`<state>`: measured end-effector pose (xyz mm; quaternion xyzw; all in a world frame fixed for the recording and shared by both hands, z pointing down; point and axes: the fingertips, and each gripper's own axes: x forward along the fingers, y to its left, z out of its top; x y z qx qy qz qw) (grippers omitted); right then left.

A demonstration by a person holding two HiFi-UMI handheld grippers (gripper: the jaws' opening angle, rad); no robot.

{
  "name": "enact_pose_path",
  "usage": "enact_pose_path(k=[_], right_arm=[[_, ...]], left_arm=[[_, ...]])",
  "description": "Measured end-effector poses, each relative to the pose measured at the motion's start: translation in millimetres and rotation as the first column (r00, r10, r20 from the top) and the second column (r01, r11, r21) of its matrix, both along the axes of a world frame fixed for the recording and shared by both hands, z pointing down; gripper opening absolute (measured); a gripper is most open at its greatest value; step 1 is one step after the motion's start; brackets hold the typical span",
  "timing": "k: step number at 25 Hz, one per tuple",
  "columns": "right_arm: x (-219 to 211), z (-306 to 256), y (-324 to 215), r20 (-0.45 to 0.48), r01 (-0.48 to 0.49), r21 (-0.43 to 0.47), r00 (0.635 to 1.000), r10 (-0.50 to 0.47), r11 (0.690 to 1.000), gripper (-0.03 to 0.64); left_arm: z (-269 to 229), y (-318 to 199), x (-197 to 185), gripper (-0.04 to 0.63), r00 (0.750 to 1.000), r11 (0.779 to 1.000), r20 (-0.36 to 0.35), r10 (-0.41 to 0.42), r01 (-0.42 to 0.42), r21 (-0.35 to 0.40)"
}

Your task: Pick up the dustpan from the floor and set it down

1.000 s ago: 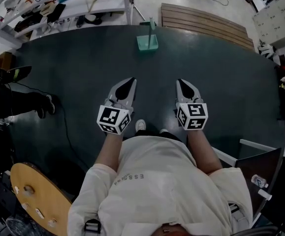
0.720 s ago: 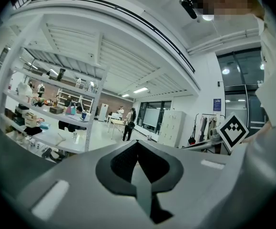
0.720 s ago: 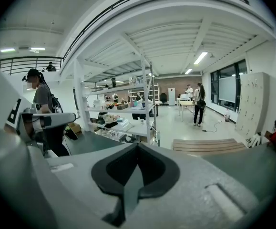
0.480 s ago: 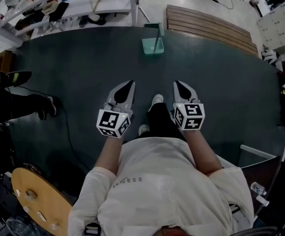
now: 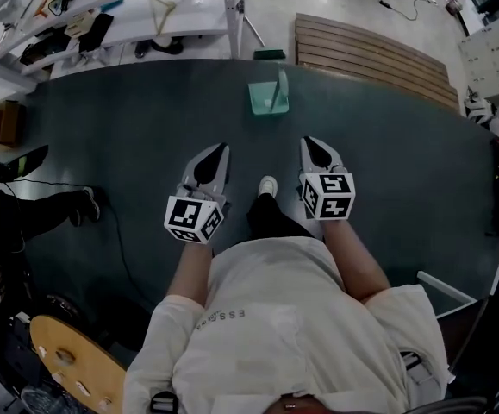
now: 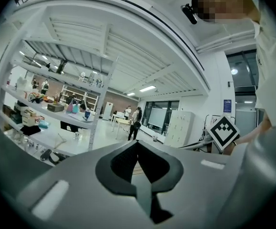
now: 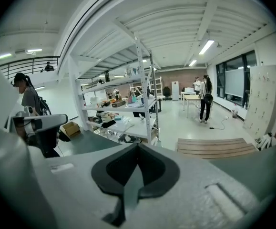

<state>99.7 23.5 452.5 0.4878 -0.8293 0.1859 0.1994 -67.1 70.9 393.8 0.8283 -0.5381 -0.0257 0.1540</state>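
Note:
The teal dustpan (image 5: 267, 98) stands on the dark green floor with its handle upright, ahead of me in the head view. My left gripper (image 5: 220, 147) and right gripper (image 5: 311, 141) are held side by side at waist height, both pointing toward it and still well short of it. Both are shut with nothing between the fingers. In the left gripper view the left gripper (image 6: 138, 144) has its tips meeting; the right gripper (image 7: 137, 147) looks the same in its own view. Neither gripper view shows the dustpan. My shoe (image 5: 267, 185) steps between the grippers.
A slatted wooden platform (image 5: 370, 46) lies beyond the dustpan to the right. White shelving (image 5: 128, 7) full of small items lines the far left. A black cable (image 5: 115, 231) and a seated person's leg (image 5: 51, 205) are at left, a round wooden stool (image 5: 68, 360) behind.
The person has walked forward: the dustpan, platform and shelving have slid down the head view toward the grippers. One foot has stepped ahead. Both grippers stay shut and side by side.

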Motion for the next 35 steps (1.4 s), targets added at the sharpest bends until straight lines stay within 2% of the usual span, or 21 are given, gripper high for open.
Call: enact_pose_path(k=[8, 14, 17, 20, 21, 24, 29, 31, 35], right_arm=[[-2, 24, -101, -0.029, 0.026, -0.063, 0.999, -0.028, 0.998, -0.008], [-12, 60, -151, -0.064, -0.014, -0.152, 0.998, 0.005, 0.988, -0.008], [-11, 80, -178, -0.107, -0.074, -0.196, 0.993, 0.054, 0.978, -0.008], [-15, 103, -204, -0.15, -0.126, -0.261, 0.985, 0.089, 0.957, -0.004], [-20, 112, -211, -0.154, -0.131, -0.291, 0.984, 0.089, 0.948, 0.056], [-32, 143, -224, -0.166, -0.14, -0.376, 0.983, 0.082, 0.916, 0.101], [-39, 199, -266, -0.215, -0.174, -0.45, 0.973, 0.083, 0.876, 0.177], [-42, 224, -273, -0.235, -0.192, -0.493, 0.968, 0.082, 0.848, 0.199], [-48, 268, -285, -0.261, -0.206, -0.555, 0.963, 0.067, 0.806, 0.199]], left_arm=[[15, -104, -8, 0.015, 0.999, 0.999, 0.016, -0.041, 0.041, -0.024], [36, -160, -13, 0.015, 1.0, 0.998, -0.005, -0.008, 0.007, -0.064], [45, -189, -11, 0.015, 0.998, 0.997, -0.046, 0.052, -0.054, -0.054], [56, -226, -13, 0.015, 0.993, 0.992, -0.041, 0.111, -0.113, -0.059], [61, -237, -17, 0.015, 0.992, 0.99, -0.032, 0.123, -0.125, -0.065], [75, -267, -28, 0.015, 0.99, 0.986, -0.031, 0.14, -0.142, -0.092], [100, -323, -33, 0.015, 0.984, 0.979, -0.008, 0.18, -0.18, -0.096], [108, -339, -37, 0.015, 0.983, 0.977, -0.008, 0.181, -0.181, -0.109], [129, -356, -39, 0.015, 0.981, 0.972, -0.015, 0.194, -0.195, -0.131]])
